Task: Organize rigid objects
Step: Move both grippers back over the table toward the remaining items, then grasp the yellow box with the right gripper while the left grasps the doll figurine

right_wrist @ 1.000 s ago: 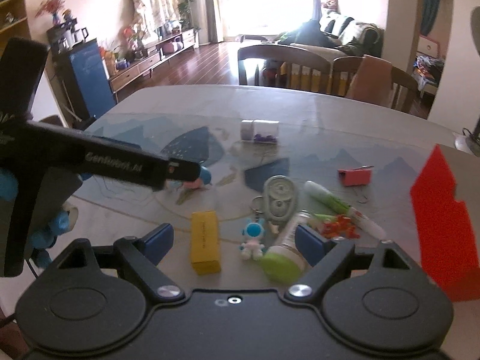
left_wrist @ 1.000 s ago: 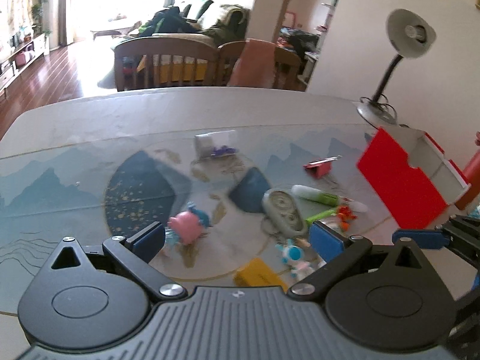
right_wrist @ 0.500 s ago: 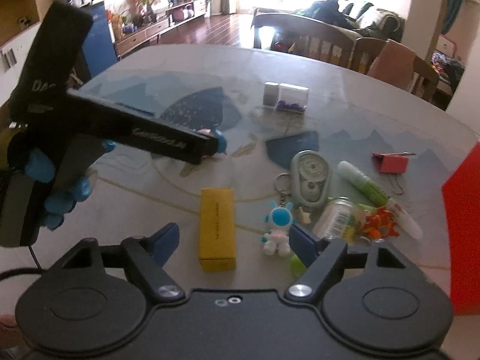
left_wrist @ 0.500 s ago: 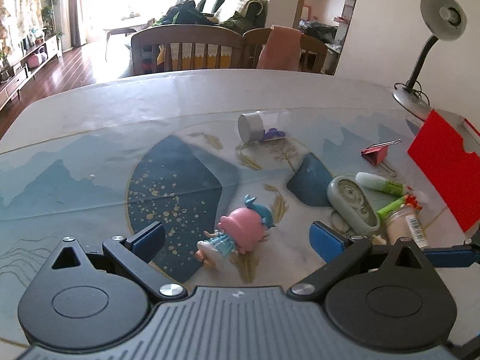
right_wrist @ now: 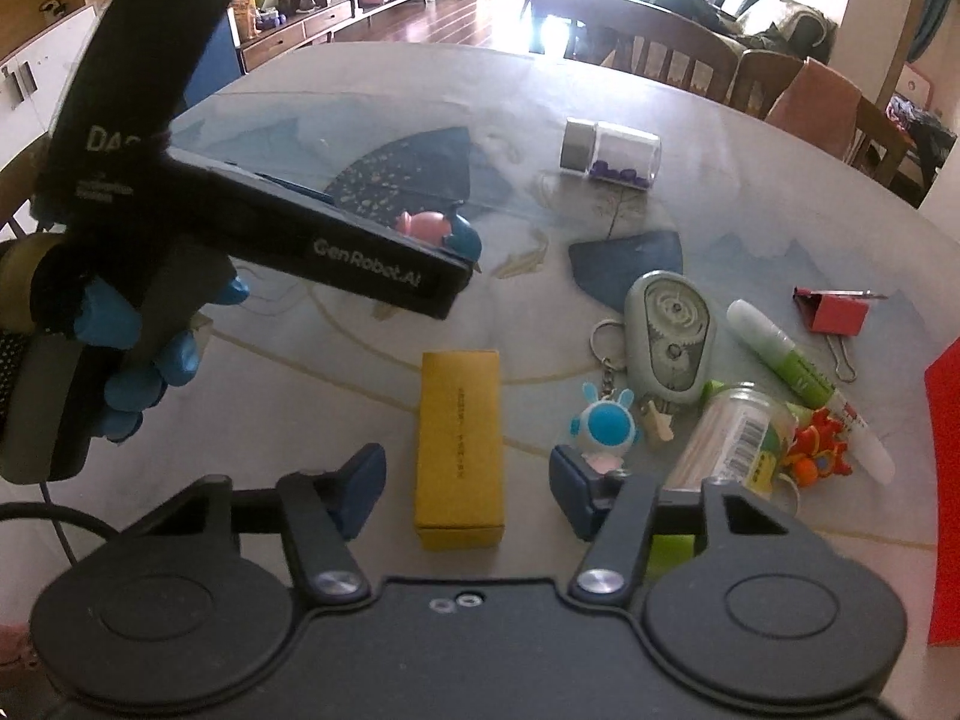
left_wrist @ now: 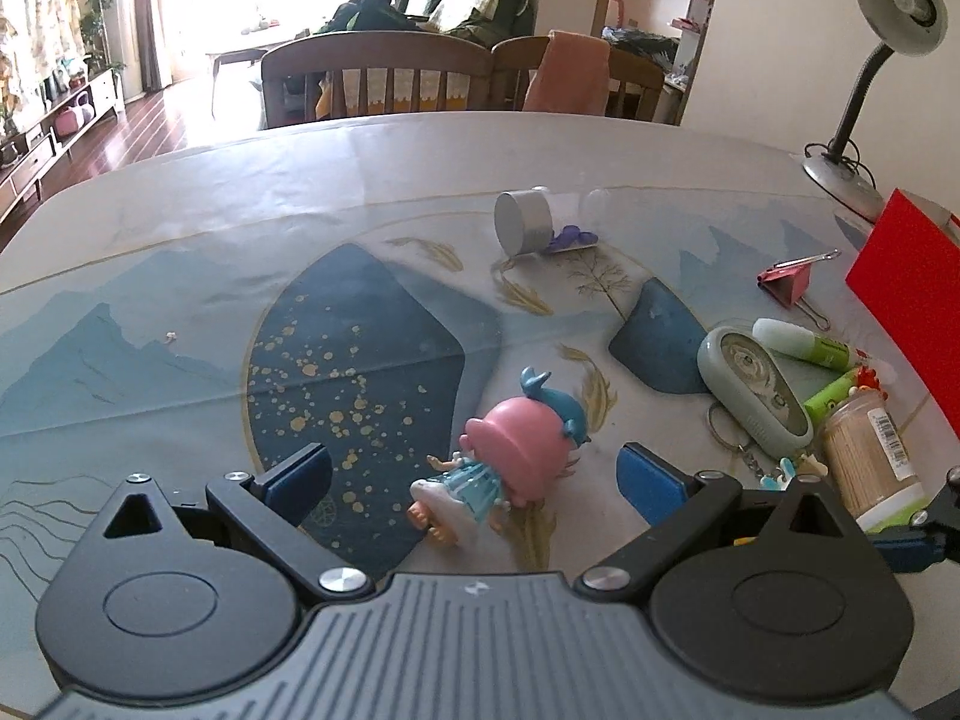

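Both wrist views look steeply down, close (sharing the pink figurine (left_wrist: pixel 528 450)).

The desk (left_wrist: pixel 180 192) carries a pink-haired figurine (left_wrist: pixel 510 468), yellow box (right_wrist: pixel 459 444), astronaut keychain (right_wrist: pixel 603 426), toothpick jar (right_wrist: pixel 729 438), glue stick (right_wrist: pixel 780 348), binder clip (right_wrist: pixel 837 312) and lamp (left_wrist: pixel 840 174).

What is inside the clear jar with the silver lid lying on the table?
The clear jar lies on its side; a small heap of purple pieces rests along its lower wall, and the rest looks empty. What the pieces are is too small to tell, and the silver lid hides that end.
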Available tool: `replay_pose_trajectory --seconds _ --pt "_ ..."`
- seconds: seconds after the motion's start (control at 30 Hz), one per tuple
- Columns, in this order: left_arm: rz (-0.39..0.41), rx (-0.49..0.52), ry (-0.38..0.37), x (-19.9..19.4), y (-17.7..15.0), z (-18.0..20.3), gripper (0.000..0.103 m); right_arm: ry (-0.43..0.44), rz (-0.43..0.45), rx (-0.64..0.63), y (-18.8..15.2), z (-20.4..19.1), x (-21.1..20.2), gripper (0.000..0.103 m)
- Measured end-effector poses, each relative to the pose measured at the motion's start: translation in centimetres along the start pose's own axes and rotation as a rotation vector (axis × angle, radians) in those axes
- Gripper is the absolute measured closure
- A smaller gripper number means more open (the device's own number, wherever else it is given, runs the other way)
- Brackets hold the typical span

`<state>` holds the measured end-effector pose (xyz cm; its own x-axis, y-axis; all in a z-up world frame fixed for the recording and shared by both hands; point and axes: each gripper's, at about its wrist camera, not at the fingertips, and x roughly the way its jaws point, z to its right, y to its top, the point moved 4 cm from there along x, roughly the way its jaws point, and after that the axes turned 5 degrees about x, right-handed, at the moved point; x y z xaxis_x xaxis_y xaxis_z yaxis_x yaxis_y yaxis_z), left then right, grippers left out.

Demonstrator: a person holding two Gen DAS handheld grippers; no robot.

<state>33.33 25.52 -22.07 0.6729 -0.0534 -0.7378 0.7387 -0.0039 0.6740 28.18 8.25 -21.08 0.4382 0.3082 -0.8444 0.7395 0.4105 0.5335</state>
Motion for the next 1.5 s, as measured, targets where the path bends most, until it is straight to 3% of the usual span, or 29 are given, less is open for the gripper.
replay_pose_trajectory --seconds 0.13,0.37,1.13,1.2,1.27,1.5 --pt "-0.006 0.0 -0.004 0.2 -0.1 0.0 0.022 -0.003 -0.007 0.005 0.0 -0.1 0.4 0.054" --pt "0.002 0.023 -0.01 0.2 0.0 0.6 0.049 -0.01 -0.015 0.001 0.1 -0.4 1.0 0.072" --pt "-0.023 0.027 -0.016 -2.4 -0.8 2.2 0.052 -0.002 0.063 0.13 -0.7 1.7 -4.3 0.075" --pt "-0.023 0.027 -0.019 -2.9 -0.9 2.6 0.056 -0.003 0.074 0.141 -0.8 2.0 -5.1 0.075" --pt "-0.017 0.024 -0.032 -3.4 -0.8 2.9 0.069 -0.003 0.085 0.152 -0.9 2.5 -5.9 0.075" --pt "-0.048 0.049 -0.025 -3.4 -1.3 4.2 0.07 -0.005 0.098 0.186 -1.6 4.0 -7.5 0.075"
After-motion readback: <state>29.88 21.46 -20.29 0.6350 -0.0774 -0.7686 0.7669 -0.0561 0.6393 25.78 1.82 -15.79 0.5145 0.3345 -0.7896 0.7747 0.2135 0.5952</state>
